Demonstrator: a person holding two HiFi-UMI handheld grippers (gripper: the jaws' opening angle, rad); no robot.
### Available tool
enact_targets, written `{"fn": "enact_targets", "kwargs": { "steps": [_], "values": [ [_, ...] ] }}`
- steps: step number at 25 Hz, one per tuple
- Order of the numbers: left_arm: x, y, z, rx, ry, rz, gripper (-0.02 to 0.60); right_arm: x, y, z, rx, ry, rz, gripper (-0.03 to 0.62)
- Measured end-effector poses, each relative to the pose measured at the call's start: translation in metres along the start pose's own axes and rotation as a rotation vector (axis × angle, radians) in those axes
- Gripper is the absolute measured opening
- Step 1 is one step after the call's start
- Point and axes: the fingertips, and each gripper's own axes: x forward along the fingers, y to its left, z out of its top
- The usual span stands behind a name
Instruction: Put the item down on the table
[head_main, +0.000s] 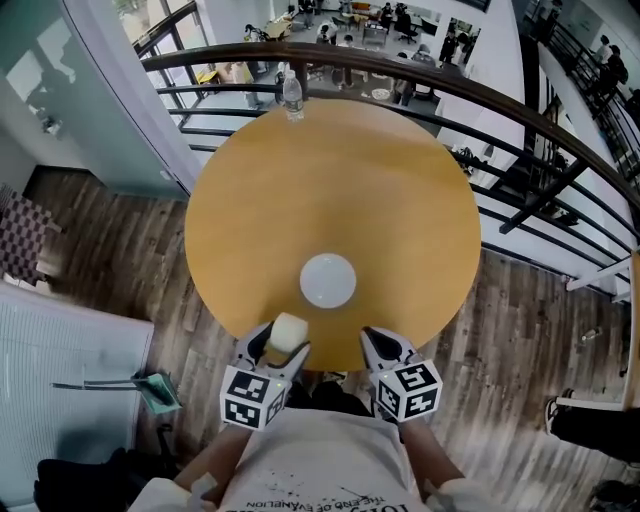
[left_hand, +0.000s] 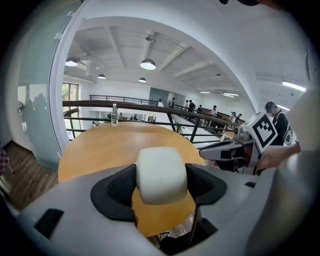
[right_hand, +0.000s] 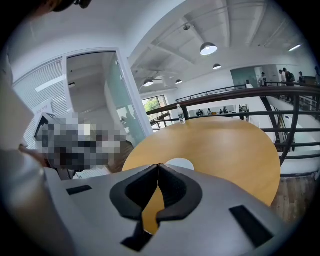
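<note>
Cream-white rounded block (head_main: 288, 332) is sitting clamped in the left gripper (left_hand: 161, 186), hovering over the round wooden table's (head_main: 400, 200) near edge beside a white disc (head_main: 328, 280), so lowering and release are pending; right gripper (right_hand: 158, 192) is idling, jaws pressed together on nothing.

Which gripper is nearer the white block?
Left. The left gripper grips the white block between its fingers; the right gripper, shut and empty, sits off to the block's right, not touching it.
</note>
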Motion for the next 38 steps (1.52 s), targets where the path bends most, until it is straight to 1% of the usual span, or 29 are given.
{"fn": "enact_targets", "kwargs": {
  "steps": [4,11,20,31,38],
  "values": [
    [0.003,0.007,0.003,0.013,0.014,-0.009,0.324,0.007,-0.001,0.001,0.023,0.0,-0.013,0.025],
    [0.014,0.026,0.006,0.043,0.044,-0.061,0.324,0.018,0.006,0.004,0.052,0.005,-0.066,0.026],
    [0.041,0.039,0.011,0.059,0.062,-0.105,0.324,0.031,-0.008,0.001,0.068,0.027,-0.122,0.025],
    [0.085,0.051,0.02,0.06,0.089,-0.122,0.324,0.056,-0.035,0.003,0.089,0.043,-0.136,0.025],
    [0.114,0.05,0.016,0.078,0.122,-0.132,0.324,0.069,-0.052,0.001,0.104,0.061,-0.136,0.025]
  ]
}}
